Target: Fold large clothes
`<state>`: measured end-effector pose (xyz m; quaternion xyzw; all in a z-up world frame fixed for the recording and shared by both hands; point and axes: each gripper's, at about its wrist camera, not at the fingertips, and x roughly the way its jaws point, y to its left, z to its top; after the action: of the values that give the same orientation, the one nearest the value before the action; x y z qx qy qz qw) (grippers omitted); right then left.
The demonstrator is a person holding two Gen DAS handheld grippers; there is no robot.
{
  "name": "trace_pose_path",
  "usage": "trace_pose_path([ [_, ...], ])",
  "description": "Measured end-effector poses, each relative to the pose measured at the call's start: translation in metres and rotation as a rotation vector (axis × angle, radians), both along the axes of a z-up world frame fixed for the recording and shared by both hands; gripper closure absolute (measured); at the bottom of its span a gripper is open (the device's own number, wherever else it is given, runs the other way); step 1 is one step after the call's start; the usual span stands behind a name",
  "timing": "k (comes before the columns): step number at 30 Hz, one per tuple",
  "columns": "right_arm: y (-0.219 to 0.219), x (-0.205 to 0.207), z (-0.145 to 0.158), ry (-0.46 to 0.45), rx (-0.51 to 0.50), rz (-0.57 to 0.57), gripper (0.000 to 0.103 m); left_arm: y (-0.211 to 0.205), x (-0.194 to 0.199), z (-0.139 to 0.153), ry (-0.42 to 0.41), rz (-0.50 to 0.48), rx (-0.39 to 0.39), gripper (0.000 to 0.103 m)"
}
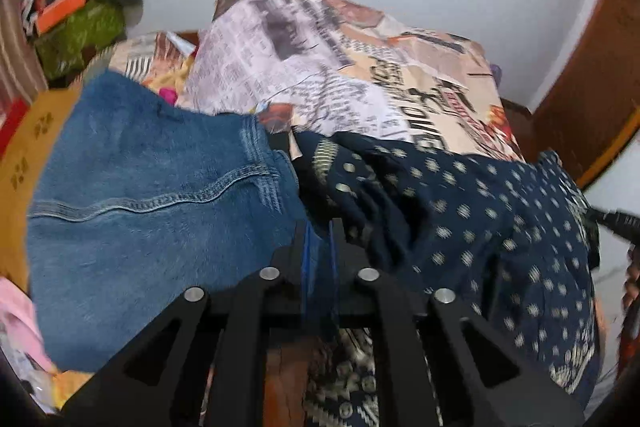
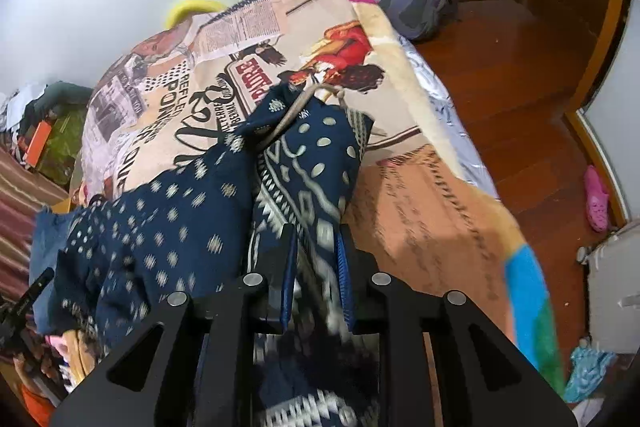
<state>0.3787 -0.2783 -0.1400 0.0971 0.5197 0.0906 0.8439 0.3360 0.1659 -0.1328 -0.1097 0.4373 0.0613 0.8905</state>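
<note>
White walls rise behind a bed (image 2: 424, 195) under a printed blanket. Each gripper, left (image 1: 318, 247) and right (image 2: 318, 259), has narrow jaws pinching the navy patterned garment (image 2: 304, 155), draped across the bed's near edge beside jeans (image 1: 152, 211). Folding looks barely begun.

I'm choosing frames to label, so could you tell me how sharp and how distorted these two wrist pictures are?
Left wrist view: motion blur smears the dotted navy garment and the printed bedspread; the jeans keep readable stitching. Right wrist view: bedspread lettering is fairly crisp, but cloth between the right gripper fingers is streaked. Both views bend straight edges like a fisheye, with dark corners; light is soft, no glare.
</note>
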Motion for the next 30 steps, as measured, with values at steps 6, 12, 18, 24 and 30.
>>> trace_pose_path([
  [6, -0.003, -0.058, 0.056, -0.143, -0.062, 0.09, 0.085, -0.02, -0.04, 0.039, -0.063, -0.017, 0.05, 0.037],
  [12, 0.005, -0.113, 0.091, -0.289, -0.135, 0.164, 0.043, -0.021, -0.078, 0.063, -0.103, -0.011, 0.005, 0.036],
  [18, 0.005, -0.154, 0.09, -0.31, -0.132, 0.191, 0.036, -0.025, -0.121, 0.06, -0.092, -0.033, 0.004, 0.031],
  [24, 0.0, -0.186, 0.066, -0.263, -0.162, 0.173, 0.036, -0.028, -0.154, 0.025, 0.003, -0.057, 0.008, 0.031],
  [30, -0.005, -0.209, 0.034, -0.18, -0.183, 0.163, 0.036, -0.027, -0.185, -0.022, 0.112, -0.051, -0.059, 0.031],
])
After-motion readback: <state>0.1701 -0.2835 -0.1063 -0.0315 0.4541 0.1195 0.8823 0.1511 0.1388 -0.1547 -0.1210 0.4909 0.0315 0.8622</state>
